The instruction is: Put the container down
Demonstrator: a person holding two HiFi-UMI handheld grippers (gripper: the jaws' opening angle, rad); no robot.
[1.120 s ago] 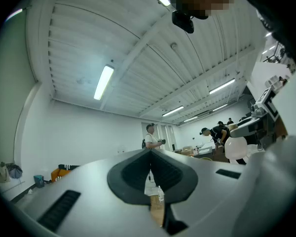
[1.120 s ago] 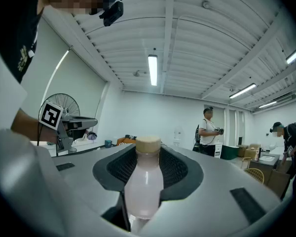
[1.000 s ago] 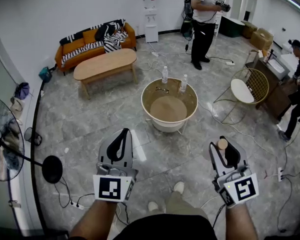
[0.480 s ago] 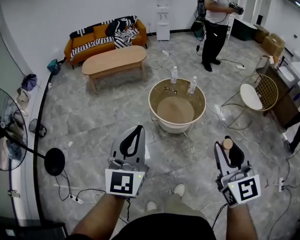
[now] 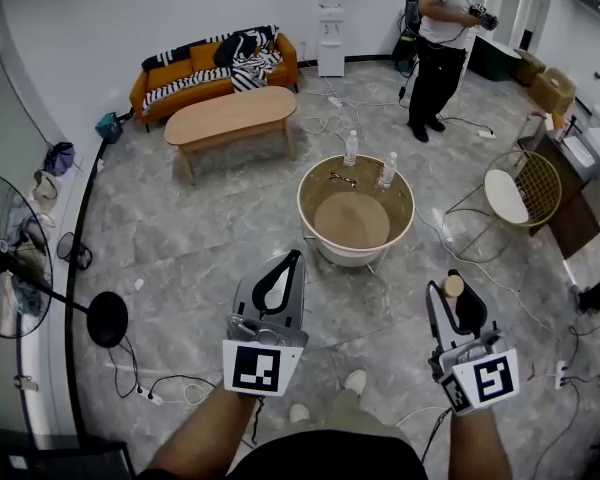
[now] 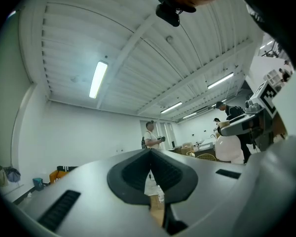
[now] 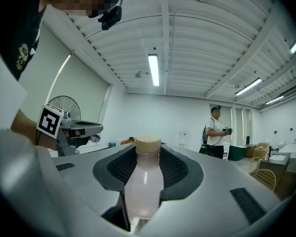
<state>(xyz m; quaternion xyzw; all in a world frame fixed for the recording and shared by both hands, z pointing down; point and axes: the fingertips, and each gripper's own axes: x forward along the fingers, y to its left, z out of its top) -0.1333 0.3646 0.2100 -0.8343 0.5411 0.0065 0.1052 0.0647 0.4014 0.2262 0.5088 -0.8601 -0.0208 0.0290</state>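
While held aloft, bottle (image 7: 144, 181): upright, pale pink with a tan cap, clamped in the right claw (image 5: 458, 293); at 5 o'clock in the head view, above bare floor.
Right claw: jaws closed on the bottle's body, pointing roughly level toward 12 o'clock.
Left claw (image 5: 292, 268): jaws together at the tips, nothing between them; at 6 o'clock, apart from the right one.
Done so far: nothing of the putting-down, judging by the grip; bottle resting on no surface.
Left to do: probably carrying on to the round table (image 5: 303, 200) at 12 o'clock, lowering the bottle onto it, opening the jaws, backing off.
On the table: two water bottles (image 5: 351, 148) at its far edge and a small dark thing beside them, too small to tell; near half bare, so likely room to land.
In the way: only open floor between claws and table; loose cables (image 5: 170, 388) at 7 o'clock and more near the table's legs, a likely trip risk.
Around: wire chair (image 5: 525, 193) at 2 o'clock, person (image 5: 445, 38) standing at 1 o'clock, oval wooden table (image 5: 235, 116) and orange sofa (image 5: 215, 63) at 11 o'clock, fan (image 5: 10, 268) at 9 o'clock.
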